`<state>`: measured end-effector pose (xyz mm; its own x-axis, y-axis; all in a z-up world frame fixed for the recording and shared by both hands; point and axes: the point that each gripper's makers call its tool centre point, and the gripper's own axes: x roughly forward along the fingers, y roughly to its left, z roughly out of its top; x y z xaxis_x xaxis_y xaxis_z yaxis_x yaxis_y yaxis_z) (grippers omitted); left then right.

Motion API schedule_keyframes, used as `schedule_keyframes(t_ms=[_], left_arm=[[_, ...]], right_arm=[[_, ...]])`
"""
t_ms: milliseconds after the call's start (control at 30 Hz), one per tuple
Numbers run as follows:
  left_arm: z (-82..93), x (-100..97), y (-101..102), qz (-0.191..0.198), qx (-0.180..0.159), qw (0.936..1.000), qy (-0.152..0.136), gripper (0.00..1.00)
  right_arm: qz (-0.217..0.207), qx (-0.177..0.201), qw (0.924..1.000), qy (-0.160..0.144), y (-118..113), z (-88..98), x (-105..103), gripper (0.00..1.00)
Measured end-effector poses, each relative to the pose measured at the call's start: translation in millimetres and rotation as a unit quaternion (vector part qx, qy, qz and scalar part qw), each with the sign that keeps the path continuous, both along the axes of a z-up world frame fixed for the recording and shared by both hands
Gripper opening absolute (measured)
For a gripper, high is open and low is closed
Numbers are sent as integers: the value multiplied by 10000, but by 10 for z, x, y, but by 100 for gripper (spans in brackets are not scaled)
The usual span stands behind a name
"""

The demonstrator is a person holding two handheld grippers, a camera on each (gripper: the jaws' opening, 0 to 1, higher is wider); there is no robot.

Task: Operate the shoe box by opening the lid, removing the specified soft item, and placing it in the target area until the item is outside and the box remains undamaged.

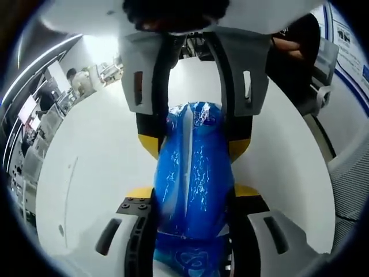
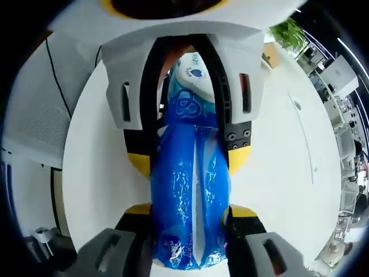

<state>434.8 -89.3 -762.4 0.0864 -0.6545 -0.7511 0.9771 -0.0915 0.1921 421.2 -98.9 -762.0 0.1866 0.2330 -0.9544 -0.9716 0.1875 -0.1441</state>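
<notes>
Blue glossy soft pack [image 1: 193, 179] is pinched between both grippers, one on each end, held above a white round table [image 1: 92, 167]. Left gripper view: left gripper [image 1: 193, 199] rises from the bottom centre, yellow-tipped jaws narrowed onto the pack's sides, film bulging between them; the pack runs up the frame centre into the right gripper [image 1: 193, 135], which comes down from the top centre with its jaws clamped on the far end. Right gripper view: mirror picture; right gripper [image 2: 190, 216] at bottom centre has its jaws tight on the near end of the pack [image 2: 190, 190], long seam running up the middle, and the left gripper [image 2: 190, 153] descends from the top, jaws closed on the far end where white print with a heart shows. Pack lies along both jaw axes, centred between the pads. Table [image 2: 277, 173] is behind it. Desks and people sit at the upper left of the left gripper view; a green plant [image 2: 286, 33] at the upper right of the right gripper view.
</notes>
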Motion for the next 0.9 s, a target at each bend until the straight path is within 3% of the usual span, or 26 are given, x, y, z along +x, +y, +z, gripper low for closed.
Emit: schedule_keyframes(t_ms=[900], left_arm=[[2, 53, 52, -25, 44, 10000, -76, 55]], right_arm=[[11, -53, 10000, 5, -20, -51, 51, 53]])
